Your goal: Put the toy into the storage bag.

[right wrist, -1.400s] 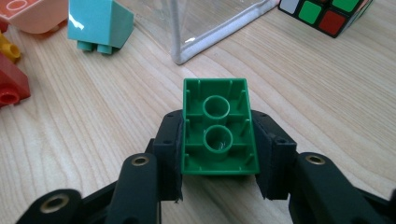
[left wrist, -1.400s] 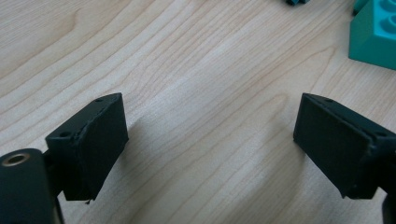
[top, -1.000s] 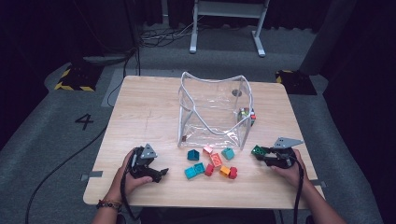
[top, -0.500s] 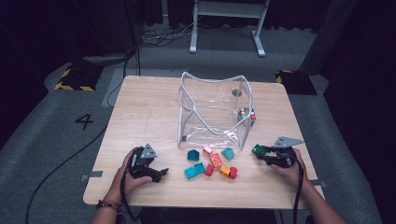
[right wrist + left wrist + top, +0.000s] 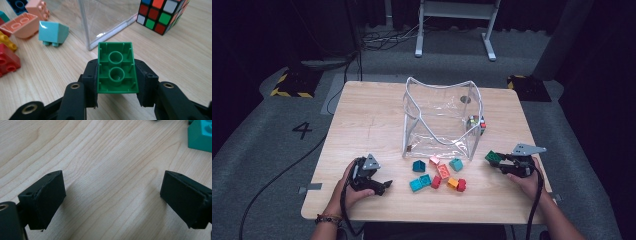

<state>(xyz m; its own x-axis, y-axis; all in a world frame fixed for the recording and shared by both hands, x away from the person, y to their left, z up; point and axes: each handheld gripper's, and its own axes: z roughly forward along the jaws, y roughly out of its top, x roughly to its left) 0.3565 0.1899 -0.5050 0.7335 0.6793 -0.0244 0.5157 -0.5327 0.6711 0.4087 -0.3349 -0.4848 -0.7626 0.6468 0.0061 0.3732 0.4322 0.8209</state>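
Green brick sits clamped between the right gripper's fingers.

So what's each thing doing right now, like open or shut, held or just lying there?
right gripper: shut on the green brick
green brick: held hollow side up, off the table
left gripper: open, nothing between its fingers
clear bag: standing open on the table
puzzle cube: resting on the table beside the bag
loose bricks: lying on the table in front of the bag

Green brick, multicoloured cube
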